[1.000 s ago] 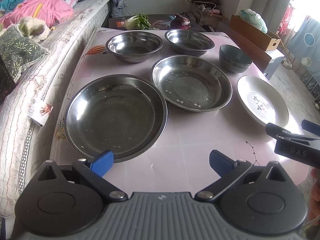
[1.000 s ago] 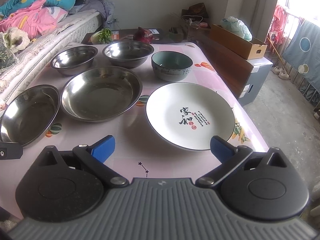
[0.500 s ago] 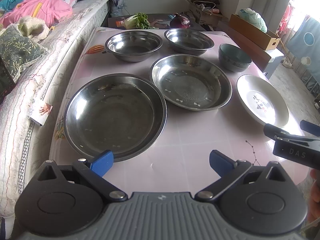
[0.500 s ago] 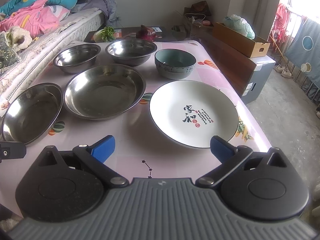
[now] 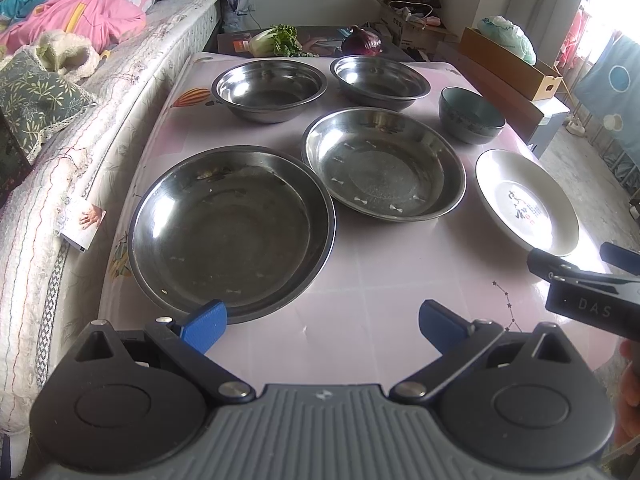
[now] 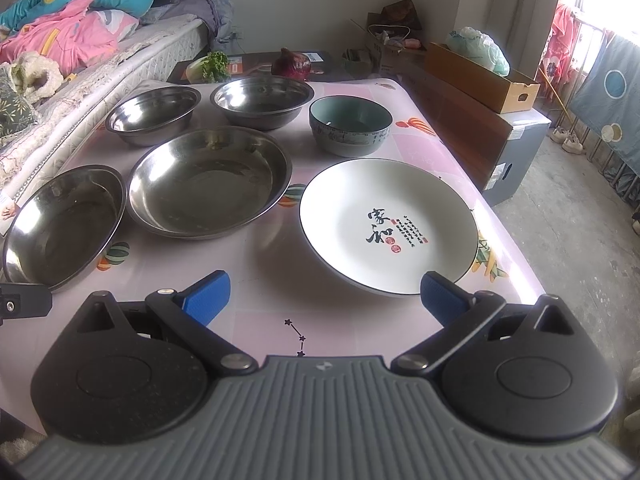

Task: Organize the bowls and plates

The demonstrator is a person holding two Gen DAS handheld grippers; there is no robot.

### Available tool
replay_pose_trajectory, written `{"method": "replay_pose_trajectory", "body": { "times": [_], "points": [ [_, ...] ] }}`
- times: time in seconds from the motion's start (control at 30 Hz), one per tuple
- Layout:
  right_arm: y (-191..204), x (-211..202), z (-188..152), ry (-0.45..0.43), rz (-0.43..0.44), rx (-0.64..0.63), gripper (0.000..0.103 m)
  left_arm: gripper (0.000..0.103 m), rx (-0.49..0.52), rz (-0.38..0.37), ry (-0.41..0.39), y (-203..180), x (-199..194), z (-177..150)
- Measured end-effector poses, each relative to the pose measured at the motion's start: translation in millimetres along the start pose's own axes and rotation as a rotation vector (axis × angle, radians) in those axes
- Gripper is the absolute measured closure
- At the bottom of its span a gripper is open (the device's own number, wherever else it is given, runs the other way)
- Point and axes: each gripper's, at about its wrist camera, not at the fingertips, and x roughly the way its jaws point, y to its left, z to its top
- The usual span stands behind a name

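Plates and bowls are laid out across the pink table [image 6: 352, 320], all apart, none stacked. Nearest the left gripper [image 5: 320, 322] sits the big steel plate [image 5: 232, 232], with the second steel plate [image 5: 384, 164] just beyond it to the right. At the far edge two steel bowls [image 5: 269, 89] [image 5: 380, 82] are lined up side by side, and the dark ceramic bowl [image 5: 471, 119] stands to their right.

From the right wrist view, the white plate [image 6: 388, 236] is seen nearly head-on, its black calligraphy and red seals plainly shown; in the left view that same plate is only glimpsed at a slant near the table's right edge. The ceramic bowl's teal inside [image 6: 350, 118] is also revealed here.

The left view alone takes in the bed [image 5: 80, 120] alongside the table and a small card [image 5: 82, 224] lying on its edge. The right gripper [image 6: 324, 292] is held wide open over the table's near edge, its right blue pad [image 6: 440, 296] overlapping the white plate's rim in the view; whether it touches cannot be told. The left gripper is likewise spread wide, nothing held, its left pad [image 5: 204, 324] at the big plate's near rim.
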Motion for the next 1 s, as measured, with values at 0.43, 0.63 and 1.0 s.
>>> {"method": "replay_pose_trajectory", "body": {
  "times": [0.43,0.63,1.0],
  "points": [
    [2.1,0.9,0.4,0.003,-0.011,-0.004,0.001,0.0,-0.001,-0.008,0.009,3.2,1.7,0.7],
    [2.6,2.7,-1.1,0.014,-0.024,-0.003,0.001,0.0,0.008,-0.011,0.014,1.6,3.6,2.0],
    [1.8,8.2,-2.5,0.028,-0.027,-0.002,0.001,0.0,0.003,-0.003,0.027,2.6,6.8,3.0]
  ]
}}
